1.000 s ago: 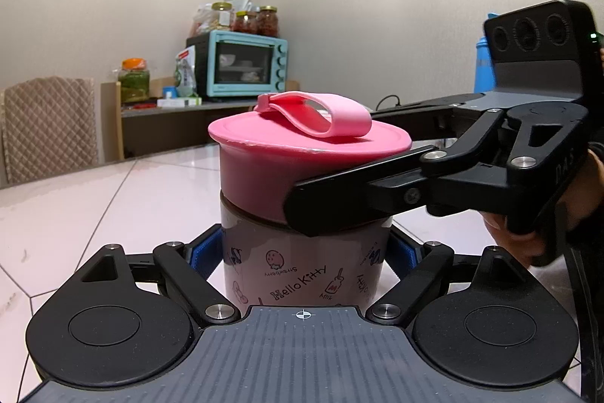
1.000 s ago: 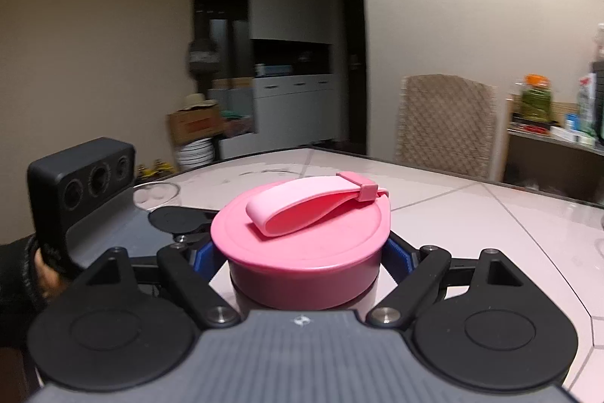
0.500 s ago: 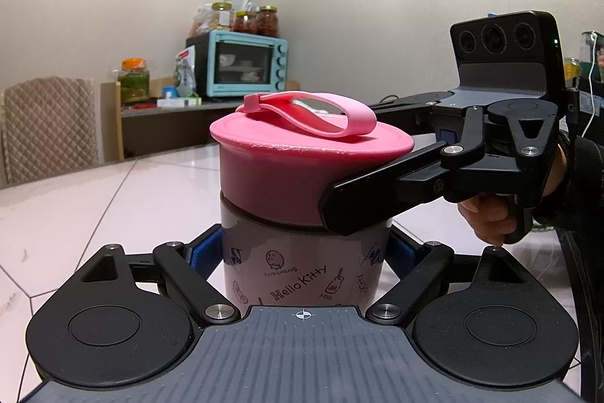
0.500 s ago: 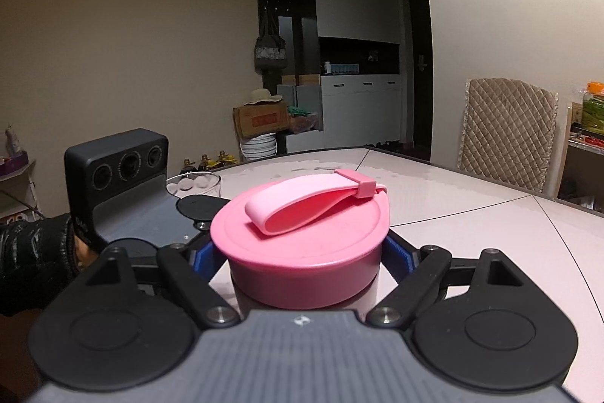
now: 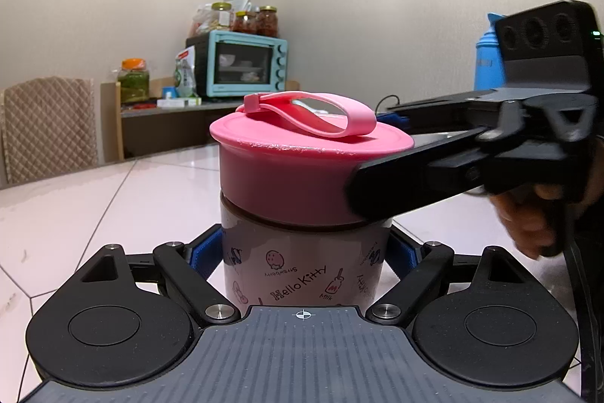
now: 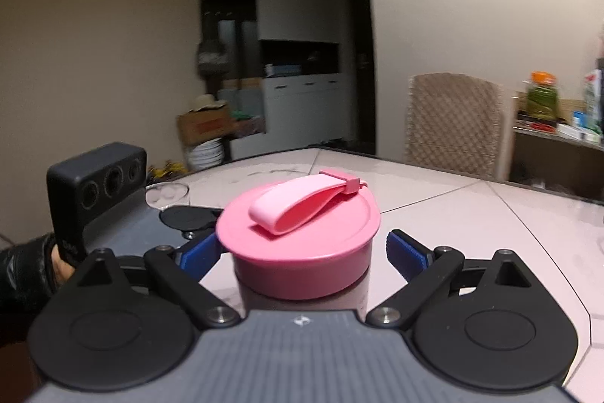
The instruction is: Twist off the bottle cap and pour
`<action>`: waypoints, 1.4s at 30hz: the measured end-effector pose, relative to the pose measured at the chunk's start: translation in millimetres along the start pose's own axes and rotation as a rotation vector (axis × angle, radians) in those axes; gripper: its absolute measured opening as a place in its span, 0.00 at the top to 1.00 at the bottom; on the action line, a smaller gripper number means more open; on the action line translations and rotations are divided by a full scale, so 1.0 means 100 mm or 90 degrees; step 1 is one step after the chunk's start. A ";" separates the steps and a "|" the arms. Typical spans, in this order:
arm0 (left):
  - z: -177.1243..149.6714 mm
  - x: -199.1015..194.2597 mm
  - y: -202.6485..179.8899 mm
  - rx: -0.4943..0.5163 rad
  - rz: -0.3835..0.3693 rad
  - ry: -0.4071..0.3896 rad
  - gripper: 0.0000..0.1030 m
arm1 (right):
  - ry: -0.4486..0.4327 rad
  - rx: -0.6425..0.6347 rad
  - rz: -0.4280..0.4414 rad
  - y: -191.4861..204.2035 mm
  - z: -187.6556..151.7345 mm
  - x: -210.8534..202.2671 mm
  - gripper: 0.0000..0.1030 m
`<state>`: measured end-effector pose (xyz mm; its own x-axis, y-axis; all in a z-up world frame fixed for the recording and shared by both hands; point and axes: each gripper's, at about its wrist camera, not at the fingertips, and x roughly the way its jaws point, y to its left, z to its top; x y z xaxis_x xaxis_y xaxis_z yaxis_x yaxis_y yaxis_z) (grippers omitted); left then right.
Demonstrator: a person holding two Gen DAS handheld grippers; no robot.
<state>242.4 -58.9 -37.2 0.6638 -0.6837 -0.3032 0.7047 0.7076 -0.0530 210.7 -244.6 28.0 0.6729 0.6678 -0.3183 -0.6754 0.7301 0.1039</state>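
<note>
Left gripper [image 5: 304, 252] clamps the "Hello Kitty" bottle [image 5: 302, 270] (also "Milk"); right gripper [image 6: 302, 252] stands parted beside the pink cap [image 6: 298, 233].

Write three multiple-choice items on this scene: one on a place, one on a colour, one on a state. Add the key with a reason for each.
1. Where do the left tongs hold the bottle?
A. On the cap's rim
B. On the printed body below the cap
C. Nowhere; they hang clear of it

2. What colour is the cap?
A. Blue
B. Green
C. Pink

3. What state are the right tongs in?
A. Open, one pad on either side of the cap
B. Shut tight on the cap
C. Out of sight in both views

Key:
1 B: the left wrist view shows the blue pads pressed to the printed wall under the cap.
2 C: the cap is pink in both views.
3 A: the right wrist view shows a clear gap between the right-hand pad and the cap's edge.
</note>
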 end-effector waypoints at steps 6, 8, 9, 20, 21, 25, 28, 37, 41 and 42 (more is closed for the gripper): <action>0.00 0.00 0.00 0.000 0.000 0.000 0.12 | -0.027 0.048 -0.074 0.16 -0.10 -0.02 0.07; 0.00 0.00 0.00 0.000 0.000 0.000 0.12 | -0.034 0.060 -0.100 0.20 -0.14 0.00 0.07; 0.00 0.00 0.00 0.000 0.000 0.000 0.12 | -0.036 0.063 -0.108 0.21 -0.14 0.01 0.07; 0.00 0.00 0.01 0.000 -0.001 0.000 0.12 | -0.055 0.086 -0.183 0.34 -0.21 0.17 0.07; 0.00 0.00 0.01 0.000 -0.001 0.000 0.12 | -0.057 0.084 -0.189 0.36 -0.21 0.18 0.07; 0.00 0.00 0.01 0.000 0.000 0.000 0.12 | -0.060 0.075 -0.210 0.41 -0.20 0.23 0.07; 0.00 0.00 0.01 0.000 0.000 0.000 0.12 | -0.060 0.078 -0.223 0.43 -0.18 0.27 0.07; 0.00 0.00 0.01 0.000 0.000 0.000 0.12 | -0.048 0.086 -0.239 0.46 -0.17 0.36 0.12; 0.00 0.00 0.01 0.000 0.000 0.000 0.12 | -0.048 0.077 -0.244 0.49 -0.17 0.36 0.14; 0.00 0.00 0.01 0.000 0.000 0.000 0.12 | -0.047 0.076 -0.245 0.50 -0.17 0.36 0.16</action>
<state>243.0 -58.3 -36.9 0.6635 -0.6840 -0.3031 0.7048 0.7074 -0.0534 196.6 -186.3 5.8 0.8923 0.3482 -0.2873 -0.3334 0.9374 0.1006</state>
